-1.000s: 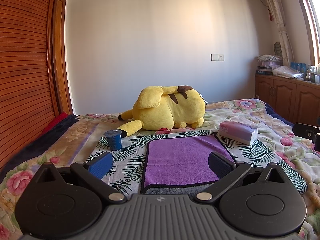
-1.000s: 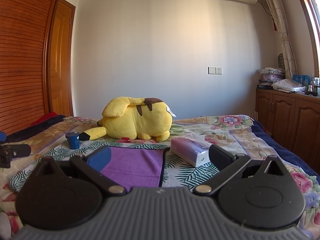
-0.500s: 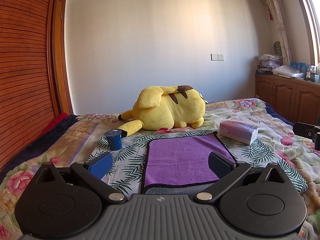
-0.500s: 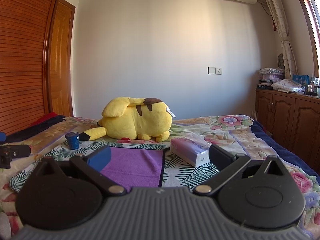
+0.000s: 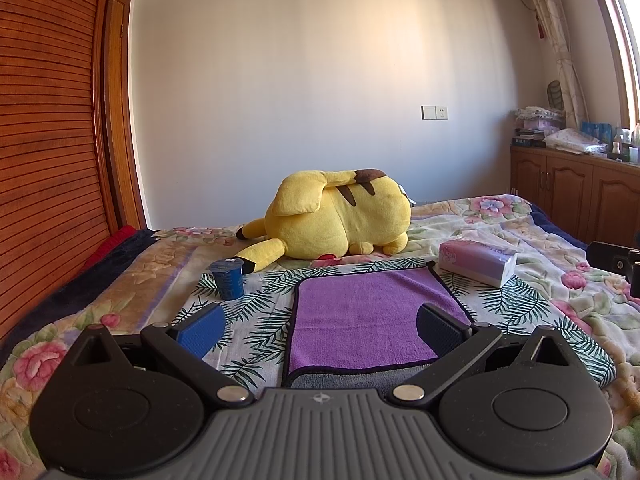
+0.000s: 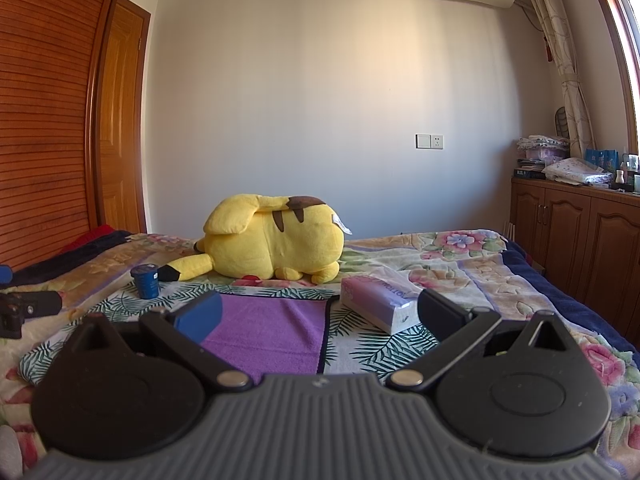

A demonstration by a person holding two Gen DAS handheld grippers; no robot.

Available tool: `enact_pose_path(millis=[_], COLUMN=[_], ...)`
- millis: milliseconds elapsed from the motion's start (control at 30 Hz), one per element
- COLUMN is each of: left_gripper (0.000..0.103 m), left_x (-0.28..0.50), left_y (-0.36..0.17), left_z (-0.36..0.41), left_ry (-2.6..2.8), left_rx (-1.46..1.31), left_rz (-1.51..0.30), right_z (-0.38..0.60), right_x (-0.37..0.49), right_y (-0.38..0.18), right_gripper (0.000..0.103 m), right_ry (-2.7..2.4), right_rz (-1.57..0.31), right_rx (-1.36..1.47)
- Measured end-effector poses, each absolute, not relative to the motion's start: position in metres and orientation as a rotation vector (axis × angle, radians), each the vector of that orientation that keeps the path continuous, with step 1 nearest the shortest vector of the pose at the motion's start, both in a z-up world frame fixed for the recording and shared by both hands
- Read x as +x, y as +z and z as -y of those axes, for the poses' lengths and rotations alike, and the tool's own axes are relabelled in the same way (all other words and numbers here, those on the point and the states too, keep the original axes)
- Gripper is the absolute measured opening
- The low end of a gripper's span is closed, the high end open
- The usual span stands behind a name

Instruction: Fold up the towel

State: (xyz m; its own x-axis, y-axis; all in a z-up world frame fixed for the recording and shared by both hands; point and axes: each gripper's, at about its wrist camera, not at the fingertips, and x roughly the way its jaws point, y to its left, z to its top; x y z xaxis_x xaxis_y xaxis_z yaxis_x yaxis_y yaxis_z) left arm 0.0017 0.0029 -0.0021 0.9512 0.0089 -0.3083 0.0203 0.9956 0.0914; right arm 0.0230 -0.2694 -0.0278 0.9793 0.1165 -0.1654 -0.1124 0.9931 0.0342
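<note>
Hovering over the bed, both grippers wide apart and empty, no fold visibly begun.

The left gripper [image 5: 320,326] frames the purple towel [image 5: 368,316], lying flat on the leaf-print cloth [image 5: 256,316], its near edge showing grey; every fold looks left to do. From the right gripper [image 6: 320,312] it sits ahead, toward the left finger. Beyond: a blue cup [image 5: 228,280], tissue pack [image 5: 476,260], yellow plush toy [image 5: 340,216].

The towel [image 5: 368,312] ahead of the fingers was matt, napped purple cloth. Beyond it lay a fuzzy plush toy [image 5: 340,216]; the cabinets [image 6: 576,240] looked like glossy wood.
</note>
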Motion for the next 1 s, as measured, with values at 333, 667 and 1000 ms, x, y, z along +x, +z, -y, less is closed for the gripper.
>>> enact_pose_path(millis=[333, 667, 1000], left_gripper=[0.087, 0.087, 0.087], left_x=[0.001, 0.009, 0.025], left_y=[-0.008, -0.016, -0.021], left_z=[-0.006, -0.003, -0.005], left_ry=[-0.008, -0.010, -0.027], left_rx=[0.099, 0.119, 0.113], left_rz=[-0.327, -0.400, -0.448], right_z=[0.270, 0.256, 0.247], right_x=[0.022, 0.033, 0.053], right_y=[-0.031, -0.031, -0.037], right_gripper=[0.103, 0.103, 0.103], right_ry=[0.117, 0.144, 0.172], right_rz=[-0.171, -0.206, -0.250], right_rx=[0.024, -0.023, -0.049])
